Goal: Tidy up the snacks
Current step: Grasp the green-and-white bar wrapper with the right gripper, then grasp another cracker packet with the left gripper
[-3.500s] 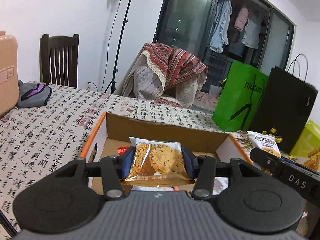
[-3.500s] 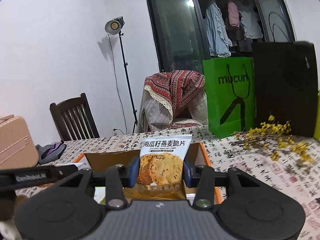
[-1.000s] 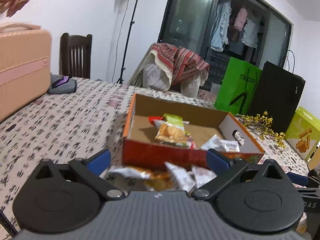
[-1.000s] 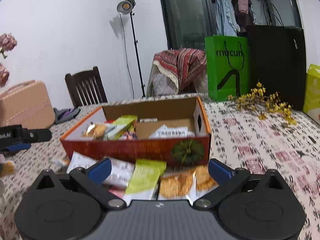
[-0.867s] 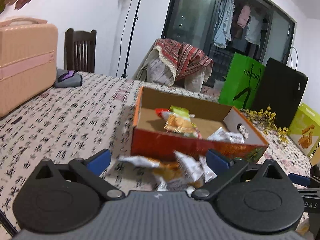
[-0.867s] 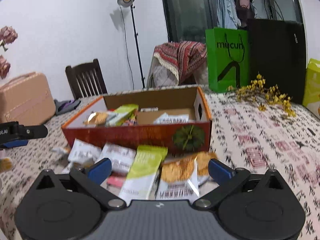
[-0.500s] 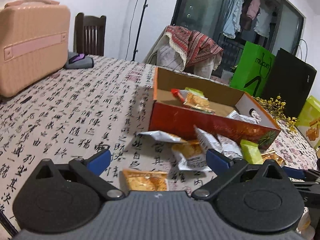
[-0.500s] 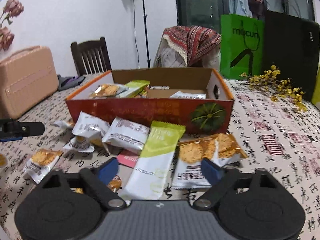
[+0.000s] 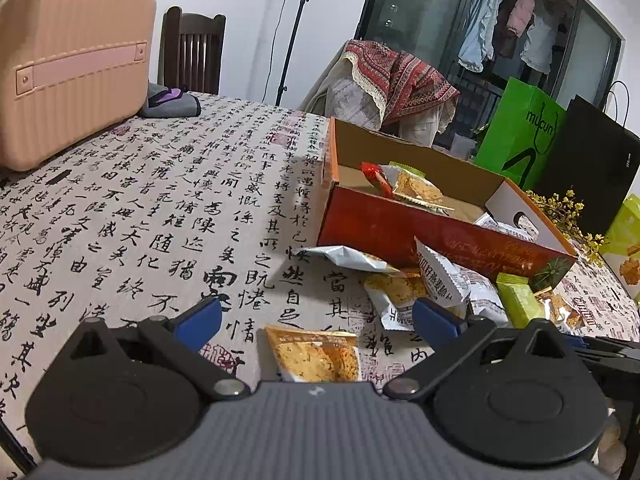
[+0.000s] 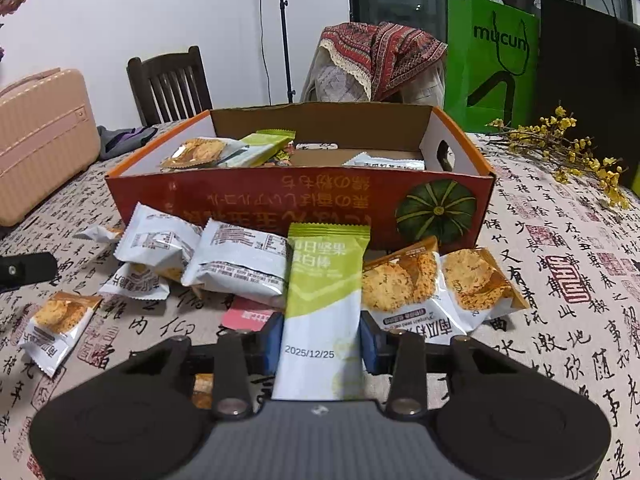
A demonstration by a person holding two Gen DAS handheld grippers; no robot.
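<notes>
An orange cardboard box (image 10: 280, 196) (image 9: 400, 228) stands on the table with several snack packets inside. More packets lie in front of it. My right gripper (image 10: 320, 344) is shut on a green-and-white packet (image 10: 324, 296), its blue pads against both long edges. Orange cracker packets (image 10: 408, 284) lie right of it, white packets (image 10: 236, 260) left. My left gripper (image 9: 316, 320) is open just above the table, with an orange cracker packet (image 9: 316, 356) lying between its fingers. The left gripper's finger (image 10: 24, 268) shows at the right view's left edge.
The table has a calligraphy-print cloth (image 9: 140, 216). A pink suitcase (image 9: 68, 64) stands at the far left. Green bag (image 10: 492, 60), black bag (image 10: 588, 68) and yellow flowers (image 10: 568, 148) stand at the back right. A chair with a red blanket (image 10: 380, 60) is behind the box.
Both grippers released cracker packets into the box, pulled back and dropped low. The right jaws have closed onto the green-and-white packet. The left gripper has come over an orange cracker packet.
</notes>
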